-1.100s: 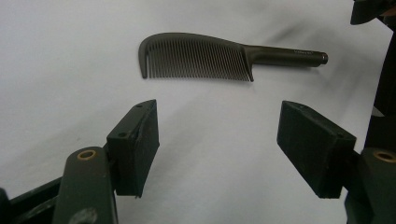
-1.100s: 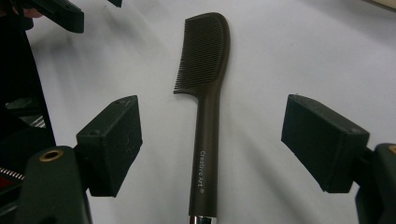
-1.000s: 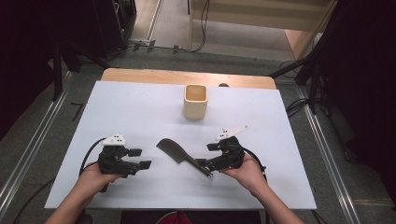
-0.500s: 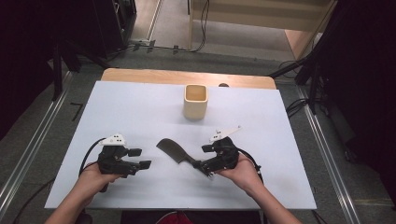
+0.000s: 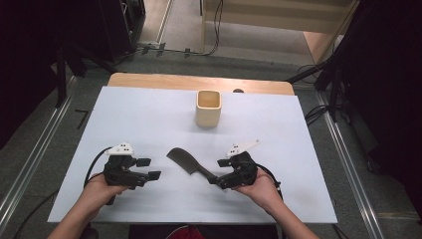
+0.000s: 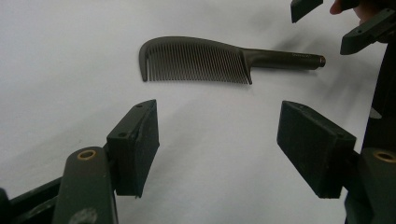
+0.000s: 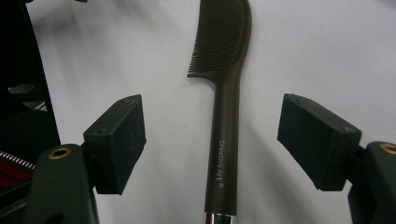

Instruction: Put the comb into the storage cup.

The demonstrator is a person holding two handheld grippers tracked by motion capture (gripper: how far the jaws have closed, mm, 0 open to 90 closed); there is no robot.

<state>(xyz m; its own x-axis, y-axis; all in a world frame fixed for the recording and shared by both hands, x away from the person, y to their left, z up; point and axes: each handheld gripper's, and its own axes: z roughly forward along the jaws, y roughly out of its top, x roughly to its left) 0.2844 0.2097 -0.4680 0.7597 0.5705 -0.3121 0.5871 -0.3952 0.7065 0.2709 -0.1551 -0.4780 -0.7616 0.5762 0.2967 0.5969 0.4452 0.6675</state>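
A dark comb (image 5: 186,162) lies flat on the white table sheet, teeth end to the far left, handle toward my right gripper (image 5: 218,172). In the right gripper view the comb (image 7: 219,37) runs straight up the middle. Its handle lies between the open jaws of the right gripper (image 7: 226,140), and neither pad touches it. My left gripper (image 5: 149,168) rests to the left of the comb, open and empty. The left gripper view has the comb (image 6: 196,60) ahead of the left gripper (image 6: 222,144), with the right gripper's jaw tips (image 6: 355,23) at the handle's end.
A beige square cup (image 5: 208,107) stands upright behind the comb, at the middle back of the white sheet (image 5: 298,149). A wooden table edge (image 5: 149,79) shows behind the sheet. Dark floor, rails and cables surround the table.
The right hand has shifted slightly toward the near edge and its grey top plate has turned. The left gripper and the comb have stayed put.
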